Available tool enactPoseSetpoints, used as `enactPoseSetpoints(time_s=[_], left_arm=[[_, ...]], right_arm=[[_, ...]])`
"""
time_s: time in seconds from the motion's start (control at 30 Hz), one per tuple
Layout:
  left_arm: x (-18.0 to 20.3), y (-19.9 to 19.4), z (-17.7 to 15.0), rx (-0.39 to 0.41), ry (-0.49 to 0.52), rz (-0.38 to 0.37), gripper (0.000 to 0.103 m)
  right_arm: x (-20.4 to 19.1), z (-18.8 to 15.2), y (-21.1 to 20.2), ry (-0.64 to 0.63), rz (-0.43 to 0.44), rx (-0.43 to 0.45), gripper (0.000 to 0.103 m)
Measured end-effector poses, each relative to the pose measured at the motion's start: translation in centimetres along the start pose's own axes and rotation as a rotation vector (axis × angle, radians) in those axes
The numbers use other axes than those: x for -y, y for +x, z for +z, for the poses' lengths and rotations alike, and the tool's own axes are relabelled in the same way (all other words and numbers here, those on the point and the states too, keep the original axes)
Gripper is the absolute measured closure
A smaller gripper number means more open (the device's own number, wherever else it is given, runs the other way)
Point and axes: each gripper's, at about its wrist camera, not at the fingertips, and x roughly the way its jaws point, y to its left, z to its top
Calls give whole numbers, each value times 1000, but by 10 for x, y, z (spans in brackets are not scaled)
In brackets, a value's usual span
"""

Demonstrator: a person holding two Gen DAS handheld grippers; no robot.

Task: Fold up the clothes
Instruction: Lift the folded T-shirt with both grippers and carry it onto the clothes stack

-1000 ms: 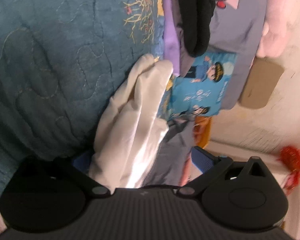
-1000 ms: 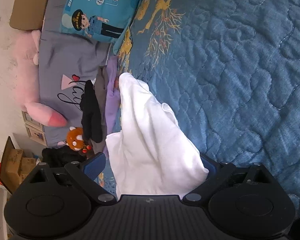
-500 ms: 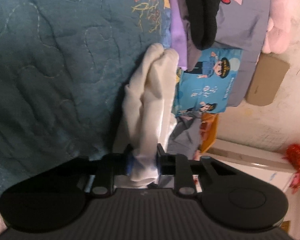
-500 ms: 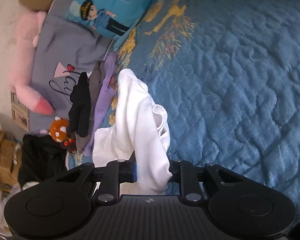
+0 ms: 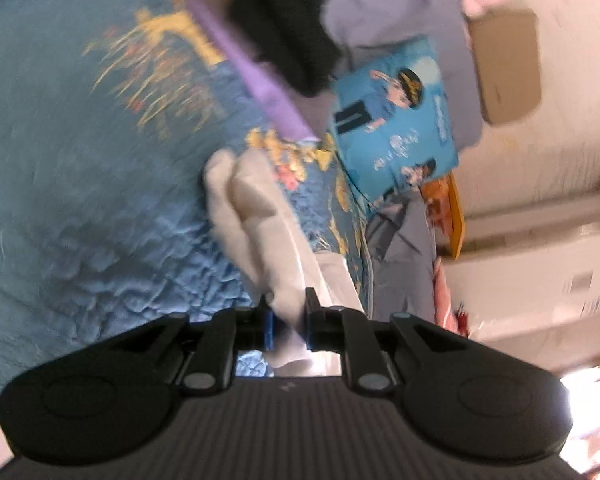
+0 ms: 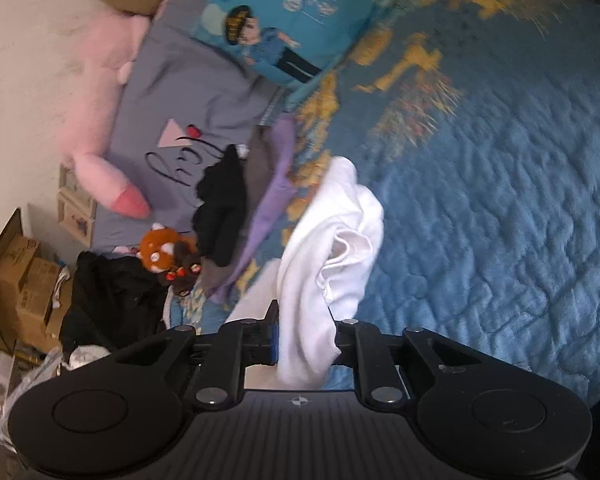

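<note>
Both grippers have gone from wide apart around the cloth a second ago to clamped on it, and the white garment (image 6: 332,240), then lying slack on the bed, is now drawn up off the quilt into a bunched ridge. Left gripper (image 5: 288,322): jaws have just been closing, pads pinching a fold of the white garment (image 5: 260,216), which runs straight ahead from the fingertips. Right gripper (image 6: 304,338): jaws have just been closing as well, clamped on a thick gather of the same garment, the loose end spilling below the jaws.

Count: one white garment, held at two points. One blue quilt (image 6: 480,200) with yellow embroidery under and to the right of the right gripper. Ahead-left of the right gripper, one small pile of clothes: a black piece (image 6: 220,204), a grey piece, a purple piece (image 6: 276,192). Beyond them one grey pillow (image 6: 188,92) with script lettering, one blue cartoon-print pillow (image 6: 292,16), one pink plush toy (image 6: 96,128), one orange plush toy (image 6: 160,250). Far left, stacked cardboard boxes (image 6: 24,280); number unclear.

Left view is motion-blurred; the cartoon pillow (image 5: 396,128) sits ahead-right of that gripper.
</note>
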Motion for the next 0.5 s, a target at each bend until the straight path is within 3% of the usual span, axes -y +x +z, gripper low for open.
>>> enactPoseSetpoints(time_s=[0.2,0.33,0.5], left_arm=[[42,-32,4,-78,88,39,88],[64,-44,19,-67,149,37,88],[107,-50,88,-6,235,54,88]], right_arm=[[-37,15,-22,-59,2,-39,87],[-76,32,-13,-178,1,-51,87],[-144,78,34,-276,71,-38,87]])
